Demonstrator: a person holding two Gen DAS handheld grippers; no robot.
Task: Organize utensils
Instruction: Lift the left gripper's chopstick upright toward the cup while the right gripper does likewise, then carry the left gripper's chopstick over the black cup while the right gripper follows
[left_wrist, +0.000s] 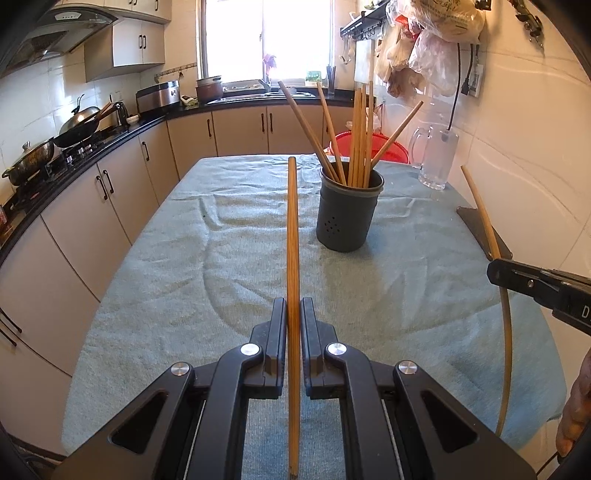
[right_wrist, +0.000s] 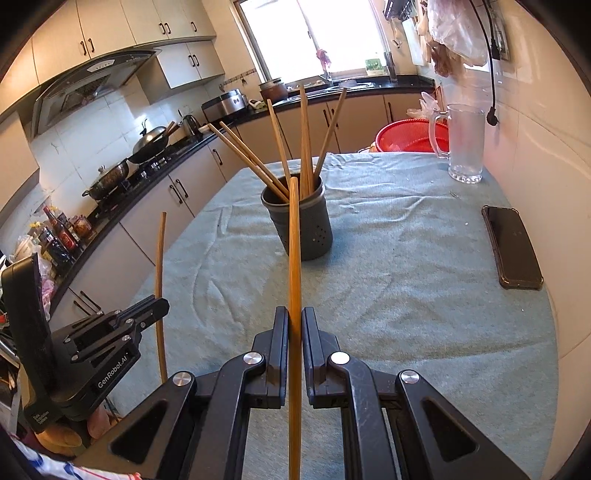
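On my far left the stove (left_wrist: 74, 144) runs along the kitchen counter, with a wok (left_wrist: 79, 125) and a lidded pot (left_wrist: 29, 158) on it. My left hand-held gripper (left_wrist: 293, 314) is clenched on a single wooden chopstick (left_wrist: 293, 229), which stands up between the jaws and points out over the towel-covered surface (left_wrist: 184, 277). Further right, well apart from both of my tools, sits the dark utensil holder (left_wrist: 347, 218) — upright, with a bundle of chopsticks (left_wrist: 360, 136) fanning out of its mouth. Beyond it I see a red basket (right_wrist: 406, 138) and a clear glass jug (right_wrist: 466, 144) near the wall. My right hand-held gripper (right_wrist: 294, 321) is likewise clenched on its own chopstick (right_wrist: 294, 240), whose tip lines up in front of the holder. At the right edge a black phone (right_wrist: 511, 247) lies flat on the towel.
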